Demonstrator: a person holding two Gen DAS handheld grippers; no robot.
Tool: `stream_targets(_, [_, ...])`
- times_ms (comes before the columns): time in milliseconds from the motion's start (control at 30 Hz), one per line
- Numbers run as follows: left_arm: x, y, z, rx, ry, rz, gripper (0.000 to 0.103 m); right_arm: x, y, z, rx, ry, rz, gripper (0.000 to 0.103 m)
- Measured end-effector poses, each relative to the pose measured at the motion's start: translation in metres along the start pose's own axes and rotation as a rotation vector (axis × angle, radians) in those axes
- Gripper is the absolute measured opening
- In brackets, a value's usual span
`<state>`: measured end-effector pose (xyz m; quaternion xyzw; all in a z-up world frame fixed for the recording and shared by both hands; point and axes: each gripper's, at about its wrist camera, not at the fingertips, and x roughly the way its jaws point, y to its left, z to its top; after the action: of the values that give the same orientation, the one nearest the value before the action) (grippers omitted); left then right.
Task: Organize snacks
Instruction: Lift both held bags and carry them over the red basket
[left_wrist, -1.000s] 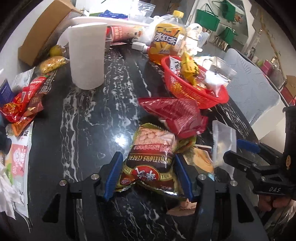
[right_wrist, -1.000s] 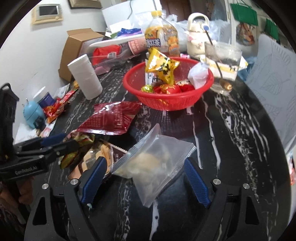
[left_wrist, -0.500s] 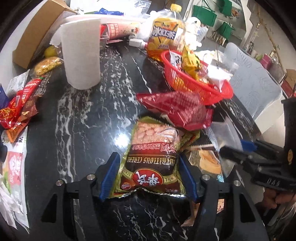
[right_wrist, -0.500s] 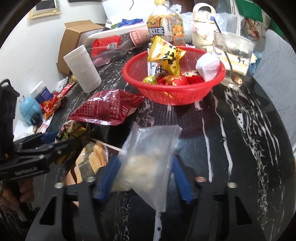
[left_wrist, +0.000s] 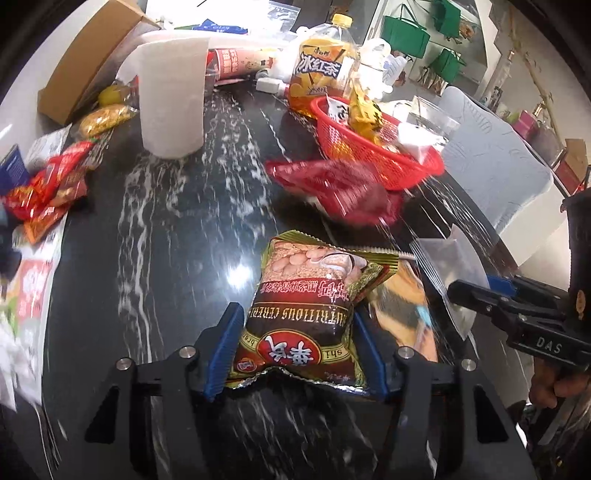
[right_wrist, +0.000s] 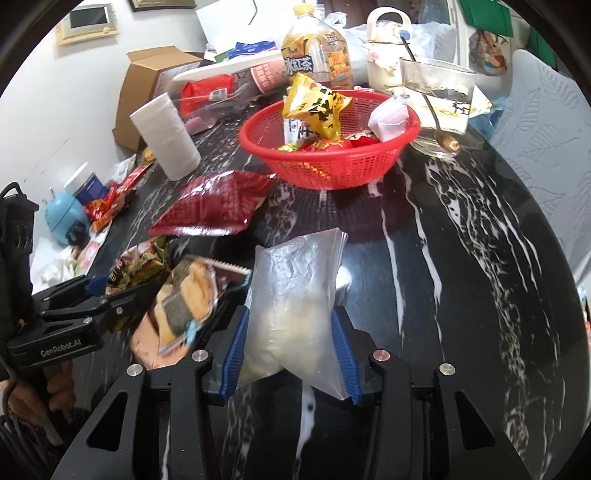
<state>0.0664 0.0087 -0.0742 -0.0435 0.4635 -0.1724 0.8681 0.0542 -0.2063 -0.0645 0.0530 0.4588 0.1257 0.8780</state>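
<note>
My left gripper (left_wrist: 295, 347) closing, pinching cereal bag (left_wrist: 306, 306); right gripper (right_wrist: 290, 354) closing, squeezing clear bag (right_wrist: 295, 306). Both low over table. I'd lift clear, drop into basket (right_wrist: 332, 166).

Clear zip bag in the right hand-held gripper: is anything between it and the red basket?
Nothing visible blocks it. The clear zip bag sits between the closing right hand-held gripper pads; bare black table runs to the red basket. The dark red packet lies left of that line.
</note>
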Motion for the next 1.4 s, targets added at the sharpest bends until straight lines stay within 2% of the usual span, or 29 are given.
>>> stream_targets(100, [-0.009,-0.001,-0.010,-0.026,0.010,0.000,0.058,-0.006,0.002,-0.009,-0.004,0.000,-0.004,0.044])
stream_targets(367, [-0.034,-0.014,-0.037,-0.019,0.024,0.017,0.058,-0.025,0.010,-0.033,-0.035,-0.002,0.019,0.044])
stream_targets(633, [-0.046,-0.033,-0.052,0.050,0.044,0.068,0.058,-0.041,0.018,-0.059,-0.091,0.011,0.059,0.046])
stream_targets(833, [-0.040,-0.041,-0.054,0.090,0.067,0.111,0.058,-0.042,0.019,-0.069,-0.129,0.019,0.060,0.047])
stream_targets(900, [-0.035,-0.043,-0.053,0.100,0.075,0.133,0.059,-0.040,0.018,-0.069,-0.128,0.023,0.062,0.051])
stream_targets(967, [-0.029,-0.044,-0.053,0.107,0.080,0.154,0.059,-0.038,0.018,-0.069,-0.134,0.029,0.061,0.060])
stream_targets(1000, [-0.026,-0.043,-0.052,0.105,0.087,0.157,0.059,-0.037,0.018,-0.069,-0.138,0.031,0.061,0.070])
stream_targets(1167, [-0.019,-0.048,-0.054,0.137,0.073,0.166,0.063,-0.028,0.025,-0.071,-0.160,0.058,0.031,0.072])
stream_targets(1233, [-0.019,-0.048,-0.053,0.139,0.068,0.162,0.063,-0.028,0.027,-0.073,-0.170,0.053,0.018,0.078])
stream_targets(1333, [-0.020,-0.048,-0.055,0.151,0.040,0.154,0.063,-0.027,0.031,-0.073,-0.185,0.054,0.016,0.078])
stream_targets(1400, [-0.020,-0.050,-0.057,0.170,0.022,0.152,0.055,-0.026,0.033,-0.074,-0.195,0.049,-0.005,0.074])
